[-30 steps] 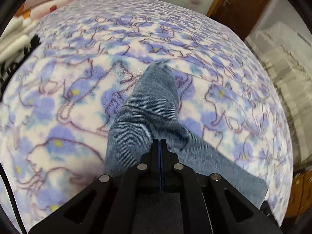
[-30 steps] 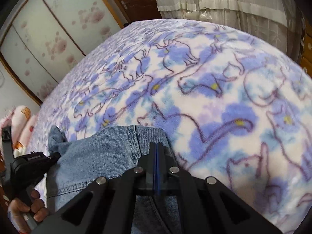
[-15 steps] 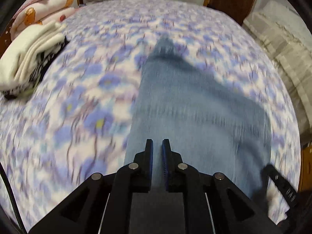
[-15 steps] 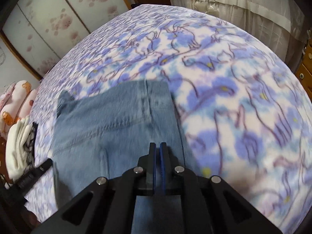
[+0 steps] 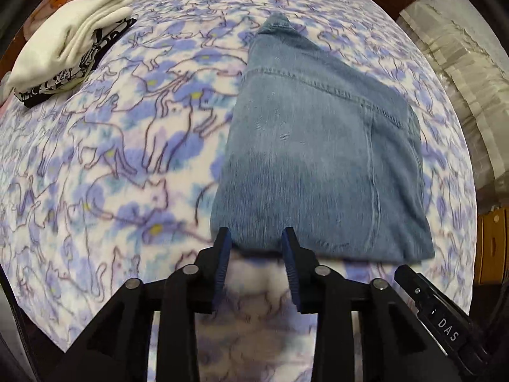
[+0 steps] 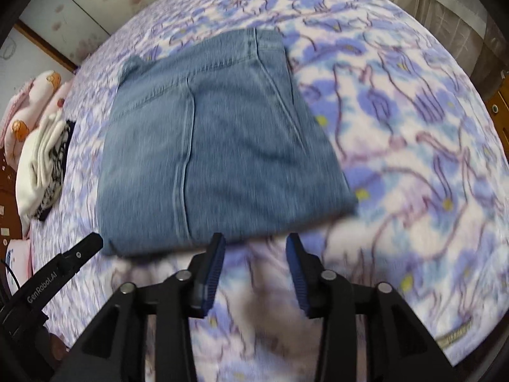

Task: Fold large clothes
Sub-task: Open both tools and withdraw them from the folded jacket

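The left gripper (image 5: 256, 238) hangs with its jaws spread, empty, at the near edge of the folded jeans (image 5: 321, 159); the jeans lie flat on the cat-print blanket (image 5: 111, 159); stacked folded clothes (image 5: 70, 47) sit far left; the right gripper (image 5: 435, 312) shows at lower right.

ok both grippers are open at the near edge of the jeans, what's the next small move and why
Probably carry the jeans to the folded pile: they lie folded flat, and the left gripper and right gripper both hang open, holding nothing.
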`<state>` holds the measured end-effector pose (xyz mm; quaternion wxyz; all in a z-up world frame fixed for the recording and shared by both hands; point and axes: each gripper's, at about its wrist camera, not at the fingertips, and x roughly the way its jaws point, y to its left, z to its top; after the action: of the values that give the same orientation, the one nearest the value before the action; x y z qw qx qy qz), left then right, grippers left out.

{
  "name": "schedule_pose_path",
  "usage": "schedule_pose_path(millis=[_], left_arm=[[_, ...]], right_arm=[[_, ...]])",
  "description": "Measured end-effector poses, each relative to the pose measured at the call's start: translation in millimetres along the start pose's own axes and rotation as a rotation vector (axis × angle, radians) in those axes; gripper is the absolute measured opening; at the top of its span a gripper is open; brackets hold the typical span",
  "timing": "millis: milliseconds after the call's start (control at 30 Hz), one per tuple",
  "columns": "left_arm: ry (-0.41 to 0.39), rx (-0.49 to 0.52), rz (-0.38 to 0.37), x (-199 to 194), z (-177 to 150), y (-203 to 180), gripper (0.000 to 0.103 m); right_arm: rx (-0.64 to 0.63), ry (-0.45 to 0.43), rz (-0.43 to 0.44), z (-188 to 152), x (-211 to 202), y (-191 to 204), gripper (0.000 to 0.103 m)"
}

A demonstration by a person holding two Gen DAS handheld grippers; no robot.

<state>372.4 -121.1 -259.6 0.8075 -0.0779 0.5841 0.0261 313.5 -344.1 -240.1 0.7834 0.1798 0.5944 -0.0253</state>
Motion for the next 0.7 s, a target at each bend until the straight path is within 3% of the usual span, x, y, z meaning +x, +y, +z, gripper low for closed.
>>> schedule_pose_path(millis=[167, 333, 433, 600, 700], left_arm=[[0.029, 0.012, -0.007, -11.2, -7.5, -1.5, 0.050], [0.051, 0.036, -0.014, -19.0, -8.7, -5.0, 0.051], [0.049, 0.057, -0.013, -25.1, -6.4, -8.1, 0.056], [0.013, 0.075, -0.005, -39.1, -0.6, -10.4, 0.086], [-0.015, 0.075, 0.004, -44.3, 4.4, -8.6, 0.097]], right_arm=[[-0.015, 0.011, -0.011, -12.6, -13.4, 6.4, 0.055], [-0.042, 0.015, 0.007, -12.9, -25.7, 15.2, 0.076], [-0.041, 0.005, 0.014, -9.1, -35.4, 18.2, 0.079], [-0.054, 0.002, 0.000, -2.2, -44.8, 23.2, 0.089], [-0.041, -0.005, -0.028, 3.0, -47.5, 21.1, 0.094]])
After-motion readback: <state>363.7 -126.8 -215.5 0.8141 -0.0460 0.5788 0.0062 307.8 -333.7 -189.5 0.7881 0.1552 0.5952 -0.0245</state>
